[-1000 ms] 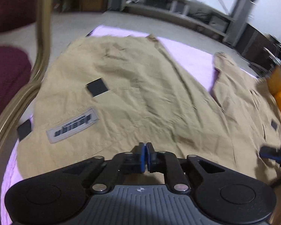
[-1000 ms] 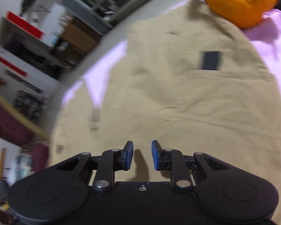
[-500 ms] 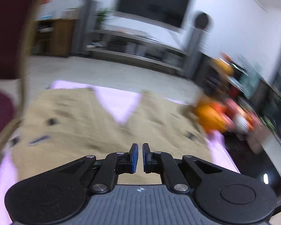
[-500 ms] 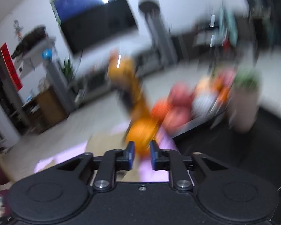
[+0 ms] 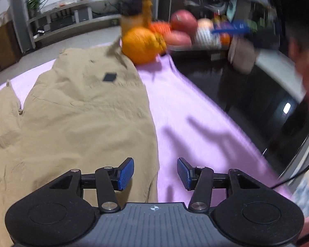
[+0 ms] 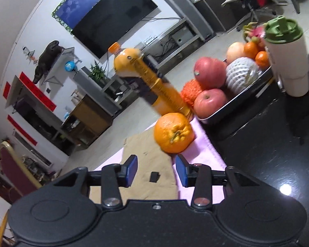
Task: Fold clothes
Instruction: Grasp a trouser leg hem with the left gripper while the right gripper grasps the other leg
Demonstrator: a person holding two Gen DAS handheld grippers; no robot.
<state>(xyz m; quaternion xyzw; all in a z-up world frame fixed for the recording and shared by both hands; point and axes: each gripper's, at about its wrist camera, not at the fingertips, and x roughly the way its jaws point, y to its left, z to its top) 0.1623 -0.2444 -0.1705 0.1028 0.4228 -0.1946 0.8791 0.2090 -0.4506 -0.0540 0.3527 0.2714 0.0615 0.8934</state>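
Observation:
A tan pair of shorts (image 5: 78, 113) lies spread on a purple cloth (image 5: 195, 123); a black patch (image 5: 109, 77) marks its far leg. My left gripper (image 5: 154, 174) is open and empty, hovering over the garment's right edge where it meets the cloth. In the right wrist view only the far corner of the tan shorts (image 6: 152, 164) shows. My right gripper (image 6: 156, 170) is open, holds nothing, and is raised above that corner, aimed toward the room.
An orange (image 6: 173, 134) sits on the cloth's far corner by a tall juice bottle (image 6: 146, 76). A metal tray (image 6: 237, 100) of apples and other fruit and a white tumbler (image 6: 286, 59) stand on the black table (image 6: 267, 154). A person's hand (image 5: 307, 72) shows at right.
Both grippers have opened from nearly shut. The left swung from the shorts' labelled left side over to their right edge. The right lifted off the fabric and now faces the fruit and room.

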